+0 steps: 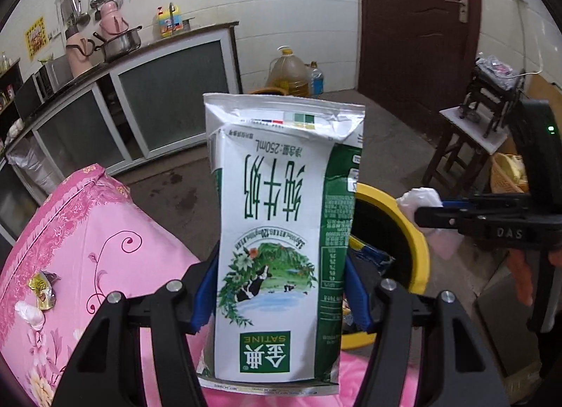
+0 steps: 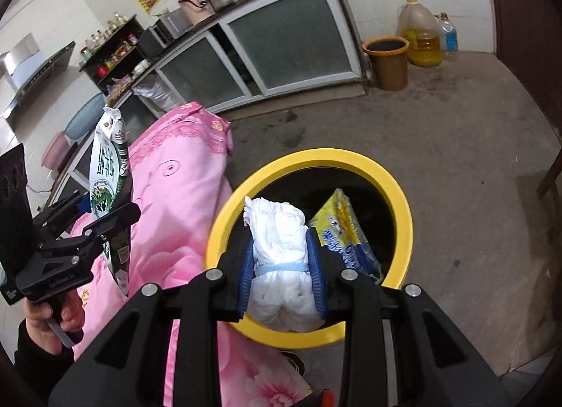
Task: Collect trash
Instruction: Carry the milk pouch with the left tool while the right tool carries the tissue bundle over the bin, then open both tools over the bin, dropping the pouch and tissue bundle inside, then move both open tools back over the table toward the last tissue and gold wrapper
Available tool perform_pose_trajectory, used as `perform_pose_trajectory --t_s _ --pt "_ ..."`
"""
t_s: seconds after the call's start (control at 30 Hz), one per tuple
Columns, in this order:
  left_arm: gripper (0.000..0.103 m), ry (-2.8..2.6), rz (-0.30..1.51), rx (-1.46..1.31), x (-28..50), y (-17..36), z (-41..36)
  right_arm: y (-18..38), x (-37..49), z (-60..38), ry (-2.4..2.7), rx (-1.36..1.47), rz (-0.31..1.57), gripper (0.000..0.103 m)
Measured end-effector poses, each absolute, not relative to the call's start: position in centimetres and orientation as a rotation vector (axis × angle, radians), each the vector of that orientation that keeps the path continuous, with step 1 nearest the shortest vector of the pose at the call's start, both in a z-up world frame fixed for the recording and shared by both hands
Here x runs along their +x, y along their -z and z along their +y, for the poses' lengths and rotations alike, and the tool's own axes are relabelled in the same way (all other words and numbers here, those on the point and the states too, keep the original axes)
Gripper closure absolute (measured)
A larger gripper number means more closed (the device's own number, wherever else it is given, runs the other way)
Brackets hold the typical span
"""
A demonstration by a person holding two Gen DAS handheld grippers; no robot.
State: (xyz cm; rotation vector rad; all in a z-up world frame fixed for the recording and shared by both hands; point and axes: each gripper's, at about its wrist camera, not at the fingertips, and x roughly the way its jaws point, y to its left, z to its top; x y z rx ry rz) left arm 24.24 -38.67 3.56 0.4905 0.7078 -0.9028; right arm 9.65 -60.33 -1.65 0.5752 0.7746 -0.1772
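My L gripper (image 1: 281, 298) clamps milk carton (image 1: 281, 231) over pink cloth (image 1: 87, 231) edge. R gripper (image 2: 282, 277) pinches tissue wad (image 2: 281, 259) above yellow bin (image 2: 404, 217) rim. Floor beyond open. Only R view shows wrapper (image 2: 347, 234) in bin.

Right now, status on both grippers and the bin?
Left gripper shut on milk carton, beside bin. Right gripper shut on white wad, over yellow bin. Bin mouth clear; yellow packet inside.
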Motion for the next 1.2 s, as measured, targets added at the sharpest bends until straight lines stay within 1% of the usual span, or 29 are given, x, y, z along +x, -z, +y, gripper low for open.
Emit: perform_pose_trajectory --t_s 0.37,0.63,0.67,0.7,0.73,0.77,0.8,1.0,1.2 --pt "0.045 0.860 0.786 0.482 26.0 0.2 -41.7 4.1 11.8 -61.6 0.189 0.622 0.824 0.075" --pt "0.044 0.872 0.806 0.453 26.3 0.6 -42.6 5.2 12.2 -62.2 0.194 0.651 0.846 0.073" --pt "0.041 0.878 0.815 0.440 26.4 0.5 -42.6 5.2 12.2 -62.4 0.196 0.656 0.848 0.069" --pt "0.028 0.879 0.821 0.430 26.5 0.4 -42.5 5.3 12.0 -62.5 0.201 0.659 0.847 0.058" --pt "0.015 0.871 0.815 0.420 26.5 0.2 -42.3 5.3 11.8 -62.8 0.211 0.667 0.841 0.051" --pt "0.010 0.864 0.803 0.406 26.5 -0.2 -42.0 5.2 11.6 -62.9 0.217 0.676 0.833 0.039" --pt "0.008 0.863 0.793 0.399 26.4 -0.5 -41.8 5.1 11.4 -63.1 0.221 0.684 0.823 0.040" --pt "0.008 0.704 0.656 0.441 25.4 -3.0 -39.4 4.3 10.0 -63.1 0.254 0.663 0.805 0.040" --pt "0.008 0.567 0.535 0.381 23.4 -6.8 -34.6 4.1 8.6 -62.0 0.217 0.690 0.790 0.040"
